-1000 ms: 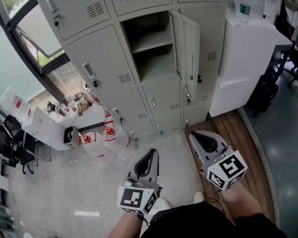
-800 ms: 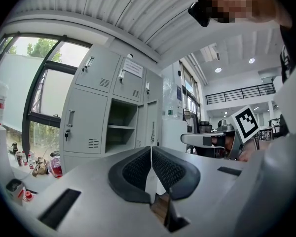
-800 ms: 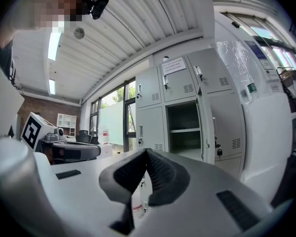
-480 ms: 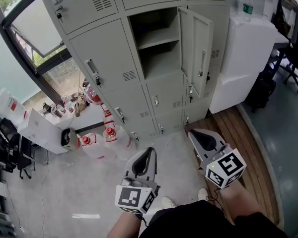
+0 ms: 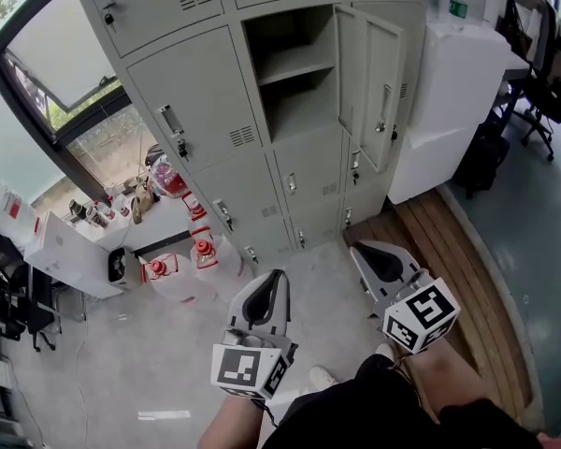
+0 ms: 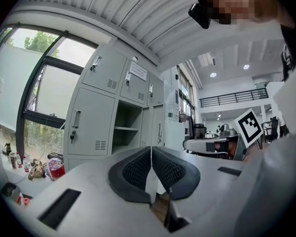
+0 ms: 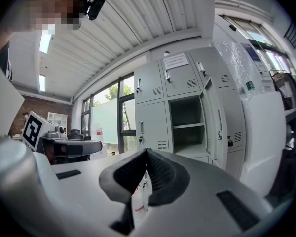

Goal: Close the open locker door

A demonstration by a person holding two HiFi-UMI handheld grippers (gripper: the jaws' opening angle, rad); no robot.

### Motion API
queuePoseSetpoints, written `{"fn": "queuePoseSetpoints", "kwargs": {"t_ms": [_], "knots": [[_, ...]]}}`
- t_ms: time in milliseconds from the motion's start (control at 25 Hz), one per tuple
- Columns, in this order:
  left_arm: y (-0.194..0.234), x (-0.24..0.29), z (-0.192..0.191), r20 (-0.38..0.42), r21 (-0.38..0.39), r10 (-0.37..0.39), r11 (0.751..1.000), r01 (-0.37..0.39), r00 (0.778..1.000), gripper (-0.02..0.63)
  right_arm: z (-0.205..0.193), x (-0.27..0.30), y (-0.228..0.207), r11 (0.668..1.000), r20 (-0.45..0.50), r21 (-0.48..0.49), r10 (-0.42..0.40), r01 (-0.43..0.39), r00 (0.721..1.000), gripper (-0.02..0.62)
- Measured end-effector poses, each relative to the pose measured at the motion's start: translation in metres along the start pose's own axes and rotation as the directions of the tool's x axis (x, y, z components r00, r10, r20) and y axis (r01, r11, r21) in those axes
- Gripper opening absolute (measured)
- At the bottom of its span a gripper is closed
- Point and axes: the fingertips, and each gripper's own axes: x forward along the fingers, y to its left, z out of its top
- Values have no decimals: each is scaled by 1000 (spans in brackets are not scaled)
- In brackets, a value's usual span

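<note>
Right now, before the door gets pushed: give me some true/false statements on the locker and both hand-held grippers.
1. The locker door stands open. True.
2. The open compartment is full of boxes. False: only a bare shelf shows inside.
3. The left hand-held gripper is shut with nothing in it. True.
4. The right hand-held gripper is touching the door. False: it is well short of it, over the floor.
5. A bottle stands on the white cabinet. True.
</note>
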Motion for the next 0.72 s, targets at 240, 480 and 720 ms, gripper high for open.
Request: {"fn": "queuePoseSetpoints", "kwargs": {"t_ms": [240,480,720], "knots": [[5,7,-5,-27,-6,-16,1000,16,1000,20,1,3,-6,1000,1,2,-31,31,1000,52],[4,28,-1,13,14,-40,999,40,999,20,6,14,-25,999,10,8,-36,36,999,52],[-3,60,3,10,19,-37,999,37,999,20,13,23,-61,999,28,16,-33,33,999,52]]}}
